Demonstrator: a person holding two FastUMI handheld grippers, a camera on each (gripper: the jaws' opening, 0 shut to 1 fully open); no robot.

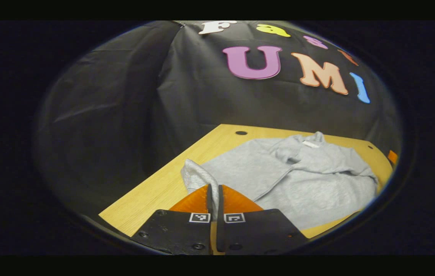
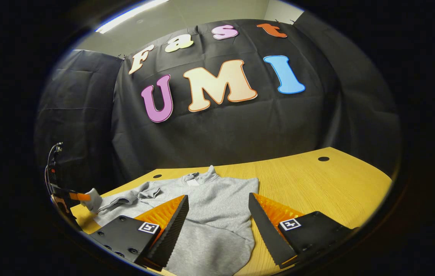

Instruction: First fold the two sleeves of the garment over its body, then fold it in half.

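Note:
A grey sweatshirt [image 1: 309,184] lies flat on the wooden table [image 1: 163,188], collar toward the wall. In the left gripper view one sleeve lies folded across its chest. My left gripper [image 1: 214,189] is shut on the cuff of the other sleeve [image 1: 196,174], held at the garment's near corner. In the right gripper view that gripper [image 2: 83,197] shows at the far left, holding the sleeve's cuff [image 2: 94,198] just off the table. My right gripper [image 2: 217,205] stands open over the sweatshirt's [image 2: 217,199] body near its side edge, with nothing between its fingers.
The table [image 2: 325,188] stretches bare to the right of the garment, with round cable holes [image 2: 323,158] near its back edge. Black cloth walls close the booth behind and to the left. The table's left edge [image 1: 125,214] runs close to my left gripper.

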